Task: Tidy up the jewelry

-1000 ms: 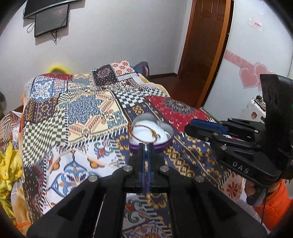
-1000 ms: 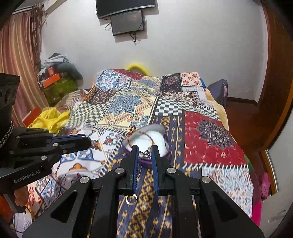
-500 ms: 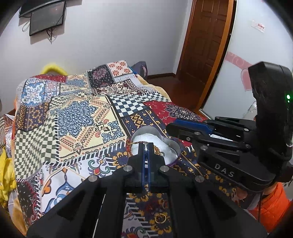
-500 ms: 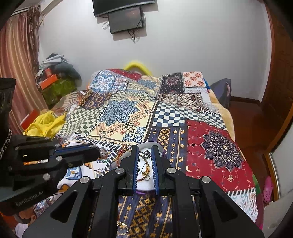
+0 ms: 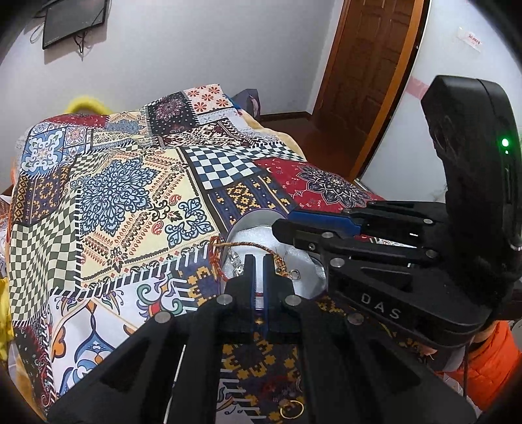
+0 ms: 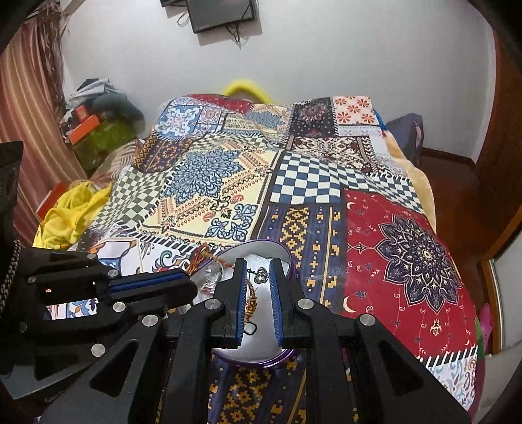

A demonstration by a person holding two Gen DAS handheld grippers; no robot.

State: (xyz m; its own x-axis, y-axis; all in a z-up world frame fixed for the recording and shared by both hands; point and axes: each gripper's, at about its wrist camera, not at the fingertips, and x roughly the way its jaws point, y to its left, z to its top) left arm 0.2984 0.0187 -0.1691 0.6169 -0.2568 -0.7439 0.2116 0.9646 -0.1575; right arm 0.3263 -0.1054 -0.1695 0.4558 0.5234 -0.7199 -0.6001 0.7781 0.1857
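A purple-rimmed heart-shaped box point(image 6: 257, 246) with a white lining point(image 5: 251, 238) lies on the patchwork bedspread. A red-gold cord bracelet point(image 5: 217, 257) drapes over its left rim point(image 6: 200, 259). A small crown charm point(image 6: 261, 273) and a metal clasp point(image 5: 295, 273) lie inside. My left gripper point(image 5: 257, 261) hovers over the box's near side, jaws slightly apart and holding nothing. My right gripper point(image 6: 257, 270) is over the box, open, jaws either side of the charm and a beaded strand point(image 6: 251, 301). A gold ring point(image 5: 291, 409) lies on the bedspread close to me.
The patchwork bedspread point(image 6: 208, 182) covers the bed. Yellow cloth point(image 6: 70, 212) and stacked boxes point(image 6: 94, 130) lie at the left. A brown door point(image 5: 362, 75) stands at the right, a wall screen point(image 6: 222, 13) above the bed's head.
Both grippers have moved forward and down over the box. The left gripper's jaws, shut before, are now slightly apart. The right gripper's jaws have widened around the charm.
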